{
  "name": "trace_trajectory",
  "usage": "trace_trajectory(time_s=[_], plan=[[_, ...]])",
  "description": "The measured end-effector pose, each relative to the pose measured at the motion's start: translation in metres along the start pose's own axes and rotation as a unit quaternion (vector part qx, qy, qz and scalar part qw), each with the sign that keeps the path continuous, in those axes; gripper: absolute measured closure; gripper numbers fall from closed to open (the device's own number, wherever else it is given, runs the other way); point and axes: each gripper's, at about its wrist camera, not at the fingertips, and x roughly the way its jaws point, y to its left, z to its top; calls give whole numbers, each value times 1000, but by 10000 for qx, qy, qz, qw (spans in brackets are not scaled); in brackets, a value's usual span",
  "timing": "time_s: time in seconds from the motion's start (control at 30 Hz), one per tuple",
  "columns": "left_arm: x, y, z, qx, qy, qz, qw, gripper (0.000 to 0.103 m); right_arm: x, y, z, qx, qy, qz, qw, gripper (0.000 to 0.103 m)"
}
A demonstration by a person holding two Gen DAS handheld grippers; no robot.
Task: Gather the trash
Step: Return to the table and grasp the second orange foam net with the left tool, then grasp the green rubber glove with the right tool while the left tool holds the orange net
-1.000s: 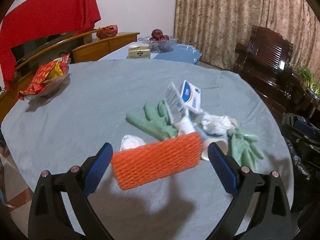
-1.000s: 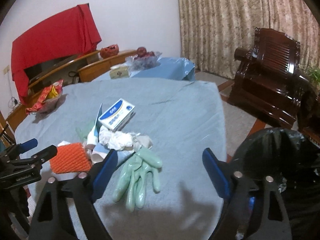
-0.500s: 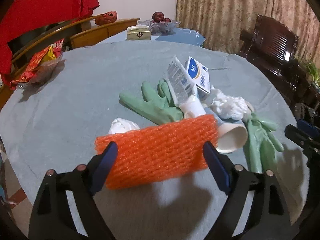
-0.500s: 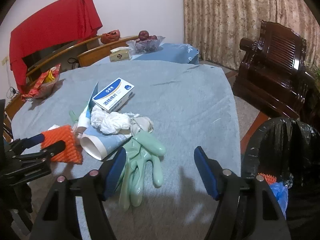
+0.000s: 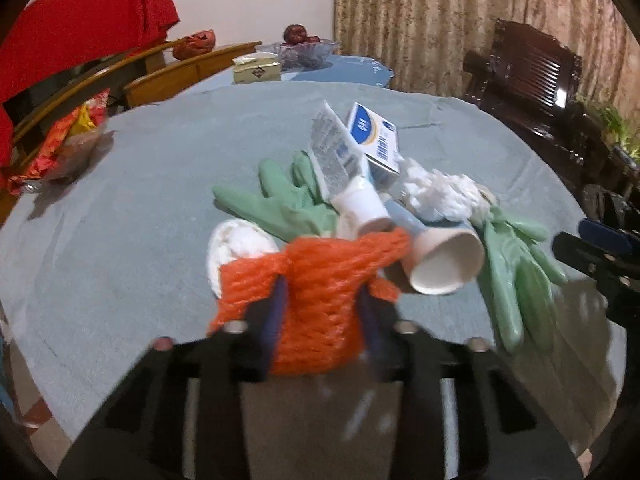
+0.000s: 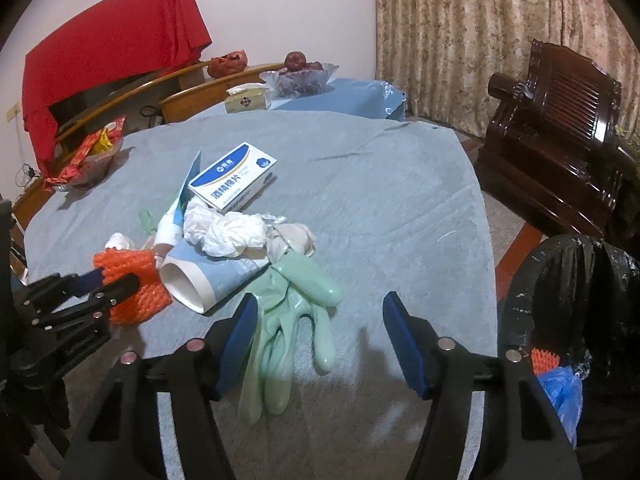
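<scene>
The left gripper (image 5: 320,320) now pinches the orange net (image 5: 320,296), where half a second ago its jaws stood wide on either side of it; the foam bunches up between the blue pads and bulges out past them. In the right view the same gripper (image 6: 116,280) is seen from the side at the table's near left, its fingers clamped on the net (image 6: 132,284), which touches or nearly touches the grey cloth (image 6: 380,200).

Just behind the net lie a paper cup (image 5: 444,260) on its side with its mouth toward the camera, a white wad (image 5: 236,248) to the left, and a green glove (image 5: 280,204) beyond. A blue-and-white box (image 6: 234,180) leans at the back of the heap, with crumpled tissue (image 6: 228,232) in front of it.

The right gripper (image 6: 316,336) is spread wide, as before, hovering low over a second green glove (image 6: 292,320); it sits a little nearer the glove than earlier, and the left pad overlaps the glove's cuff in view. The black bin bag (image 6: 580,312) stands off the table's right edge, with an orange scrap (image 6: 544,360) and blue plastic (image 6: 560,392) inside
</scene>
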Motion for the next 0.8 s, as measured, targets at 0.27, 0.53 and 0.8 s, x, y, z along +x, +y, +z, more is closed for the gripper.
trace_trajectory(time_s=[0.27, 0.53, 0.8], plan=[[-27, -3, 6, -61, -314, -53, 9995, 82, -3, 2, -1, -10, -43, 58, 10000, 43], [-52, -10, 7, -118, -514, -309, 9981, 83, -2, 4, -3, -4, -18, 102, 9999, 43], [-36, -7, 8, -136, -411, -358, 9984, 84, 12, 6, -2, -4, 77, 92, 9999, 46]])
